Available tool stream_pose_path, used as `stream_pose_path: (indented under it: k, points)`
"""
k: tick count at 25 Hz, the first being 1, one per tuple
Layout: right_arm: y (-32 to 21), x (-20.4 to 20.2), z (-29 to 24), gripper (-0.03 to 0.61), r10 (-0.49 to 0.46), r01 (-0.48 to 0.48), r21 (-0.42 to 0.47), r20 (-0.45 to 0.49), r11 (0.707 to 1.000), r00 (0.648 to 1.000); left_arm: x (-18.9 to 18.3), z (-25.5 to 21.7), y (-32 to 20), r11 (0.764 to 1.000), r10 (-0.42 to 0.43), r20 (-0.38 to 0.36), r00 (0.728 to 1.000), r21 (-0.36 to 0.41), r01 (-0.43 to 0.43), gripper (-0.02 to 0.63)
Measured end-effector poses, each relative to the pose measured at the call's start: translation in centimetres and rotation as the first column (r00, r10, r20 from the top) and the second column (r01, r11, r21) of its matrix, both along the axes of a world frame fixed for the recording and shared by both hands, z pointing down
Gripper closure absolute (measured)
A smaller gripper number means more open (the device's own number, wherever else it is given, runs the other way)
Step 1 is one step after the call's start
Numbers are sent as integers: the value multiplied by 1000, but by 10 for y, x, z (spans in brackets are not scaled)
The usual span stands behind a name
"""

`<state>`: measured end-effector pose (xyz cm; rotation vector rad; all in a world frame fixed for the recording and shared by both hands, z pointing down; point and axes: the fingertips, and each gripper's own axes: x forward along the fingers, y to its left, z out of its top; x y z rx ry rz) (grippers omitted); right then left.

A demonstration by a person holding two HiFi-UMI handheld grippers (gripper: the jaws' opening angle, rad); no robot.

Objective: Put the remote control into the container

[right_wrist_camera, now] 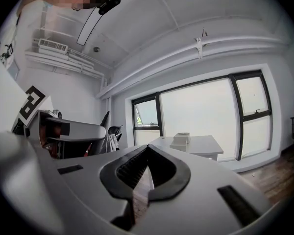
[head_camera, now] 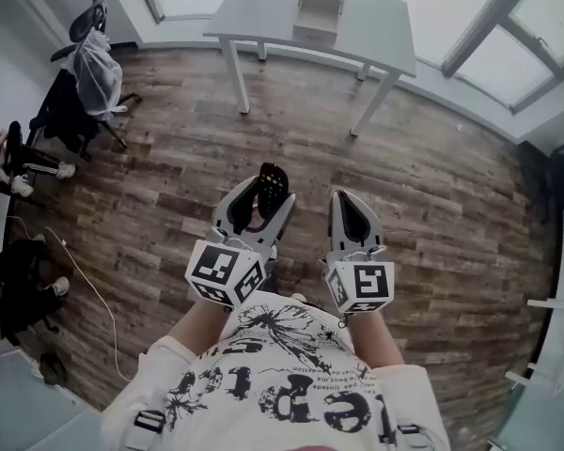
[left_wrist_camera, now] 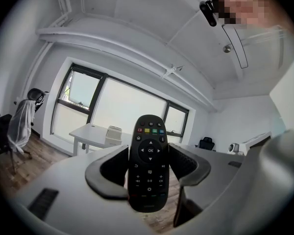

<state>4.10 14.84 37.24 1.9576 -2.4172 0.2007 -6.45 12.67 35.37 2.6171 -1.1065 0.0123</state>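
Your left gripper (left_wrist_camera: 148, 152): jaws clamped on the black remote control (left_wrist_camera: 148, 182), held upright, buttons toward its camera. Your right gripper (right_wrist_camera: 147, 153): jaws closed together, nothing between. Container (head_camera: 320, 6): on the white table (head_camera: 263, 12), well apart from both grippers.

Remote (left_wrist_camera: 148, 180): black, long & slim, w/ a row of coloured buttons near the top, a round OK pad below it & more keys under that. It stands upright, button side toward the left claw's camera, clamped btw. the jaws of the left claw (left_wrist_camera: 148, 151), its top end sticking out past the tips. Container (head_camera: 320, 7): pale grey, boxy, sits on the desk (head_camera: 263, 12) near its far edge, well apart from the remote.
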Motion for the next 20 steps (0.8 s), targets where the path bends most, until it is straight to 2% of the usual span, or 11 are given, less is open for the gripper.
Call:
stream_pose_path:
  k: [4, 10, 15, 20]
  points:
    - [-52, 10, -9, 577, 72, -72, 3, -12, 997, 997, 5, -9, -54, 998, 57, 0, 998, 32, -57, 348]
    - [-116, 9, -5, 577, 144, -145, -15, -11, 989, 989, 4, -5, -122, 991, 130, 1, 991, 19, -130, 348]
    - [-152, 11, 9, 577, 152, -153, -67, -17, 986, 988, 8, 14, -155, 989, 145, 2, 990, -40, -144, 348]
    - [-192, 34, 12, 577, 147, -148, -67, -26, 987, 989, 25, 13, -196, 993, 115, -1, 993, -25, -114, 349]
